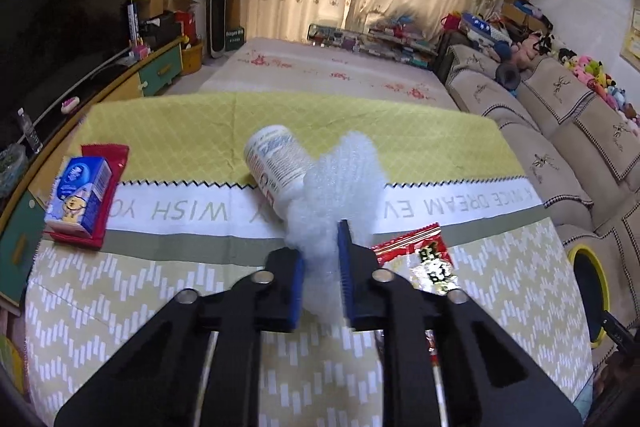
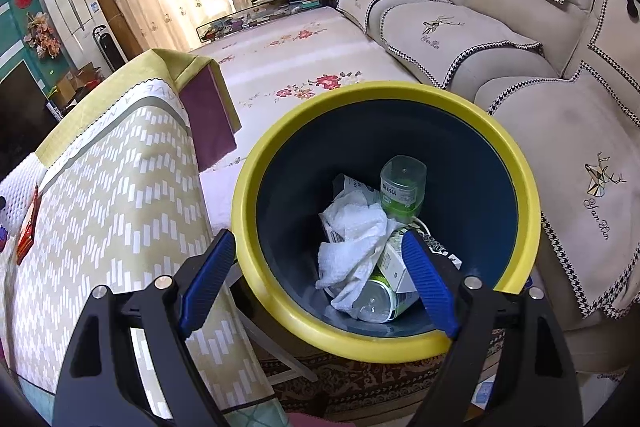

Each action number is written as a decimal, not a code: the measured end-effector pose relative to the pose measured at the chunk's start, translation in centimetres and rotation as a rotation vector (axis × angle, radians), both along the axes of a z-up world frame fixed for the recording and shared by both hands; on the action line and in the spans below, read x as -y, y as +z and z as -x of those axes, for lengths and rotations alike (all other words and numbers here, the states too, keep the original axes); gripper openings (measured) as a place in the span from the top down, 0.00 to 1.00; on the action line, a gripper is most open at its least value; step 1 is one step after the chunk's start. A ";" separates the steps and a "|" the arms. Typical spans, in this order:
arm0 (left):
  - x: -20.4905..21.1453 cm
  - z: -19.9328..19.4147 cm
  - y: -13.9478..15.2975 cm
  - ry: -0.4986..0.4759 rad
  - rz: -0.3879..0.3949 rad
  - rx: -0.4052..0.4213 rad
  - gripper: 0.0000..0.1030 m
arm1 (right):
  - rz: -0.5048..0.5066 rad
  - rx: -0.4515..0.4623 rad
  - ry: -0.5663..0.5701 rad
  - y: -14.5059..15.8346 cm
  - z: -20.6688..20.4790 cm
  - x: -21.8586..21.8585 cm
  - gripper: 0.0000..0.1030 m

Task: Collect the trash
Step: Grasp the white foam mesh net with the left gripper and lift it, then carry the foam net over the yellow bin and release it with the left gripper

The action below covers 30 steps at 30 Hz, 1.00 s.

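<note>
Fingers of the left gripper [image 1: 322,259], lower centre of the left wrist view, are pressed narrow on a wad of white bubble wrap [image 1: 340,187]; the wad bulges up and away from the pads, and its far side touches a white bottle [image 1: 276,171] lying on its side on the bench [image 1: 160,267]. A red snack wrapper [image 1: 416,255] lies just right of the fingers, partly hidden under the right finger. A blue carton [image 1: 78,197] rests on a red packet [image 1: 106,187] at left of frame, well apart.

Fingers of the right gripper [image 2: 320,279] are spread wide, nothing between them, held over the yellow-rimmed bin [image 2: 520,163] at centre of the right wrist view. Inside are seen a white cloth [image 2: 356,247], a green-labelled bottle [image 2: 400,193] and a can [image 2: 380,303].

Key relation: in the left wrist view the bin rim shows at right edge, beyond the bench edge. Transfer of the wad rightward is judged the step in hand.
</note>
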<state>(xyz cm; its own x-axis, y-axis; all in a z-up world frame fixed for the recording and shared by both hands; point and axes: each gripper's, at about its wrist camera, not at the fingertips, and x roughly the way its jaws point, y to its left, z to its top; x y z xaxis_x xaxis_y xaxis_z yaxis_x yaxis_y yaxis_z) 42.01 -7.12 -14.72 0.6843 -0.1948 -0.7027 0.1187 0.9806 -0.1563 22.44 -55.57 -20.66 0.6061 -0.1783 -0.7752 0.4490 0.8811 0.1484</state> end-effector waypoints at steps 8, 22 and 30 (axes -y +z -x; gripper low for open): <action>2.4 4.5 4.4 -0.097 -0.014 0.096 0.86 | -0.018 0.022 0.007 0.4 1.2 -0.5 0.22; 16.8 13.0 8.1 -0.444 0.028 0.124 0.86 | 0.049 0.072 -0.074 2.7 7.4 1.8 0.22; 28.1 15.7 6.8 -0.638 0.022 0.078 0.86 | 0.050 0.096 -0.202 3.0 13.1 6.0 0.21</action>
